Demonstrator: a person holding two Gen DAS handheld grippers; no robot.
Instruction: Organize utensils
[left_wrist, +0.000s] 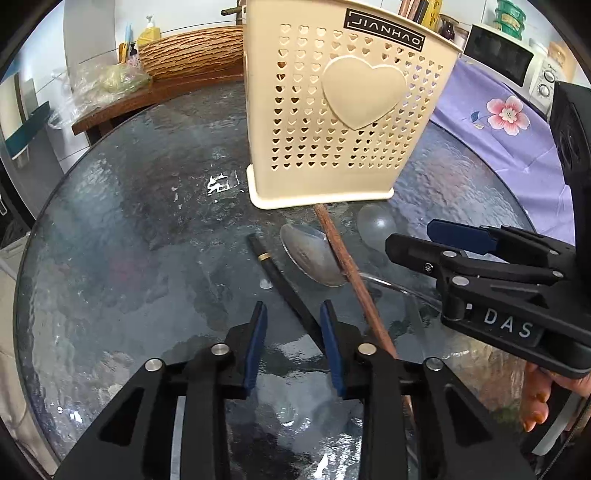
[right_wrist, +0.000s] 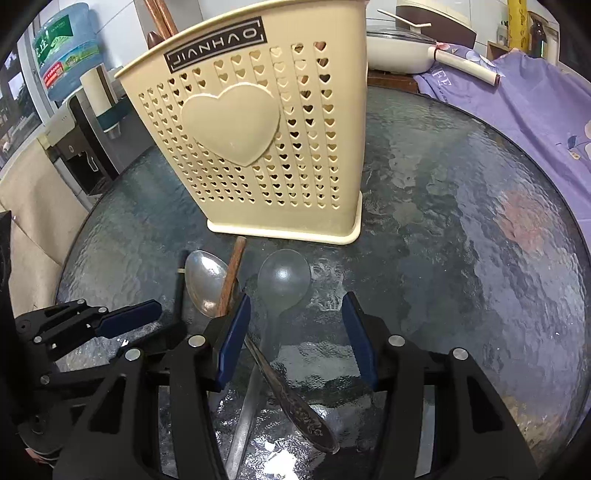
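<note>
A cream utensil holder (left_wrist: 332, 110) with heart holes stands upright on the round glass table (left_wrist: 129, 240); it also shows in the right wrist view (right_wrist: 266, 147). In front of it lie a metal spoon (left_wrist: 310, 254), a brown wooden chopstick (left_wrist: 351, 273) across it, a black chopstick (left_wrist: 280, 277) and a clear plastic spoon (left_wrist: 375, 223). My left gripper (left_wrist: 293, 325) is open, low over the black chopstick. My right gripper (right_wrist: 295, 332) is open over the handles of the metal spoon (right_wrist: 205, 280) and clear spoon (right_wrist: 284, 280). Brown chopsticks (right_wrist: 160, 18) stand in the holder.
A purple flowered cloth (left_wrist: 509, 125) covers the table's right side. A microwave (left_wrist: 517, 62) stands behind it. A wooden bench (left_wrist: 166, 88) with a plastic bag is at the far left. A water dispenser (right_wrist: 70, 110) stands left of the table.
</note>
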